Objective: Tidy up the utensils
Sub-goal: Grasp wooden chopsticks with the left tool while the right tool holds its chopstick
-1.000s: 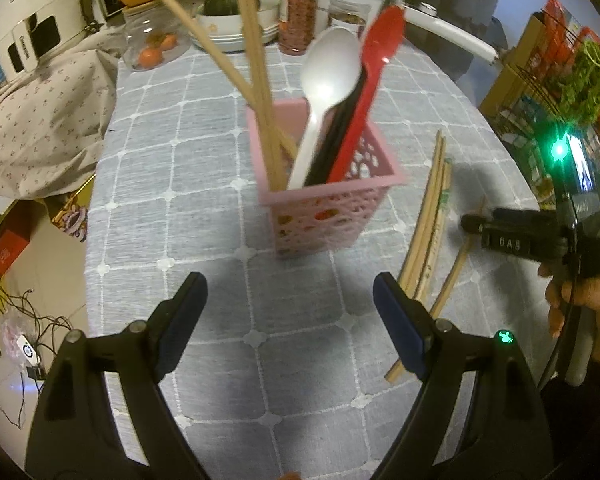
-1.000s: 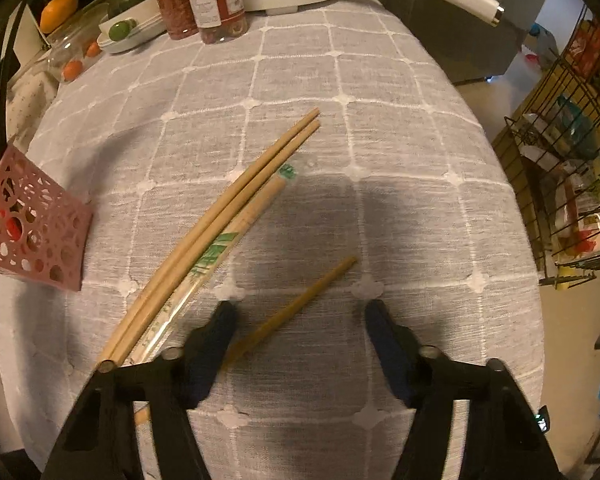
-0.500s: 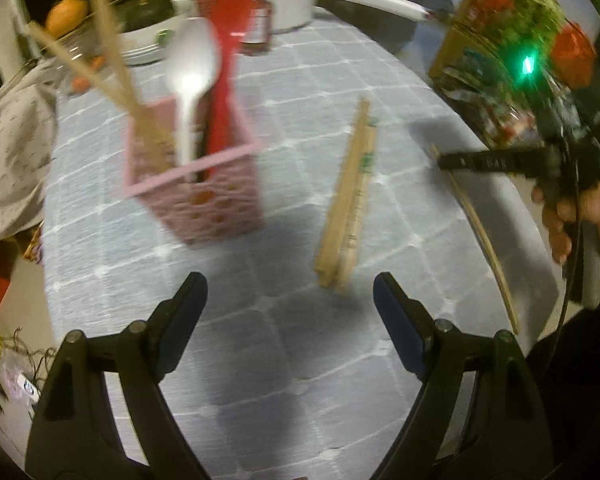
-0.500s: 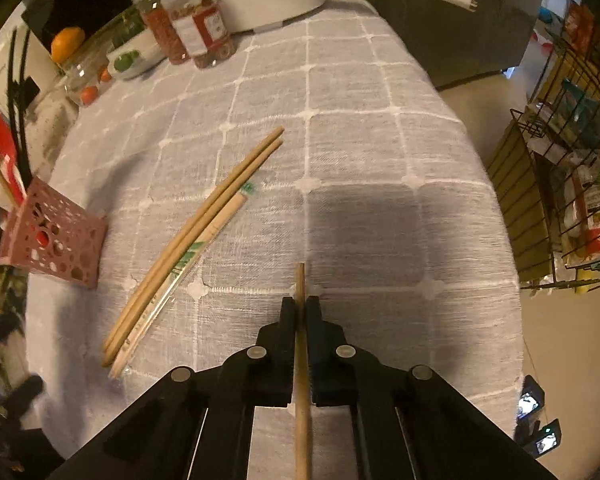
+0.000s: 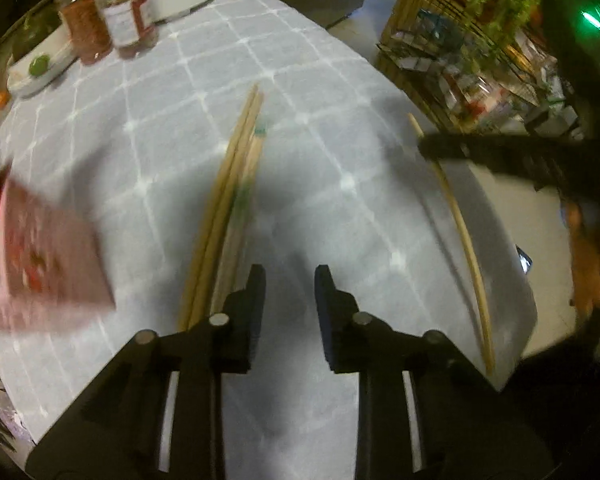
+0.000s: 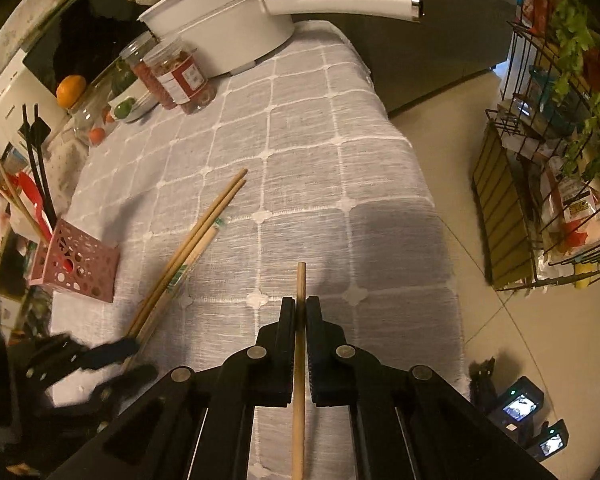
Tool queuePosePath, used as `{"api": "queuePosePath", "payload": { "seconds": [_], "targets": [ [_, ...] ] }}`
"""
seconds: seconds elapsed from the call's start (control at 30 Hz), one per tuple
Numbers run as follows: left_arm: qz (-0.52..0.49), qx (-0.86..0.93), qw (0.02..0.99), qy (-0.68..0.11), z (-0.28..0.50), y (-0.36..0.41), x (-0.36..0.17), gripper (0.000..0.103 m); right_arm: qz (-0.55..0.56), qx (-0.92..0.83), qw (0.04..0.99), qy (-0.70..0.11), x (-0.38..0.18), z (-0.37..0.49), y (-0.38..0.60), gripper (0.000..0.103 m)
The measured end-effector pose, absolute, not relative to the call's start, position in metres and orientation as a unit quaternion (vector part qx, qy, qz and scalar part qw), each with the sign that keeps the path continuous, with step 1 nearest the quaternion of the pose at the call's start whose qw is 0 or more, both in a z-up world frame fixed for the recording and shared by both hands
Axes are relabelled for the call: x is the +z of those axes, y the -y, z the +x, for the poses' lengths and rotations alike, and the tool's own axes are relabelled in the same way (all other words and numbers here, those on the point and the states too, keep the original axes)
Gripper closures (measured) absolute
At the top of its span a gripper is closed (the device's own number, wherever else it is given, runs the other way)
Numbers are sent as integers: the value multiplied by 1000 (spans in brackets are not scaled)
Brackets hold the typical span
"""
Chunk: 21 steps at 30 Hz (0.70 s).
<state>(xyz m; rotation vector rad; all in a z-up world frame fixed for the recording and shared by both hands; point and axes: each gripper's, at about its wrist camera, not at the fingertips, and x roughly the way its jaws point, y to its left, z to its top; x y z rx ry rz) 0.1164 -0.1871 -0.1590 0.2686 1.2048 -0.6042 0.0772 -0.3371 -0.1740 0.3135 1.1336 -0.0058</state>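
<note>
My right gripper (image 6: 300,304) is shut on a single wooden chopstick (image 6: 300,280) and holds it above the grey checked tablecloth; it also shows in the left wrist view (image 5: 458,220). Several more chopsticks (image 6: 188,252) lie in a bundle on the cloth, also in the left wrist view (image 5: 232,184). My left gripper (image 5: 290,276) is open with a narrow gap, empty, its left finger right beside the bundle's near end. A pink perforated utensil holder (image 6: 76,266) with chopsticks and a red spoon stands at the left, blurred in the left wrist view (image 5: 52,264).
Two jars (image 6: 176,76), a white pot with a long handle (image 6: 236,28), a plate and a glass jar of fruit (image 6: 88,120) stand at the table's far end. The table edge drops to the floor at the right, where a wire rack (image 6: 560,160) stands.
My right gripper closed on the single chopstick and lifted it. My left gripper swung right from the pink holder to the chopstick bundle, and its jaws narrowed.
</note>
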Motion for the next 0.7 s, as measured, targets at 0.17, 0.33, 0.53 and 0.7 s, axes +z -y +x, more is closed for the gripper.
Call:
{"api": "queuePosePath", "payload": {
  "seconds": [0.17, 0.33, 0.53, 0.7],
  "targets": [
    [133, -245, 792, -543, 155, 212, -154, 86, 152, 6, 837, -525, -167, 79, 341, 98],
    [136, -210, 790, -560, 195, 217, -163, 95, 157, 14, 838, -523, -166, 81, 343, 98],
    [130, -196, 766, -598, 217, 219, -186, 96, 160, 17, 837, -522, -166, 81, 348, 98],
    [151, -190, 763, -599, 219, 226, -187, 95, 164, 13, 838, -521, -166, 81, 351, 98]
  ]
}}
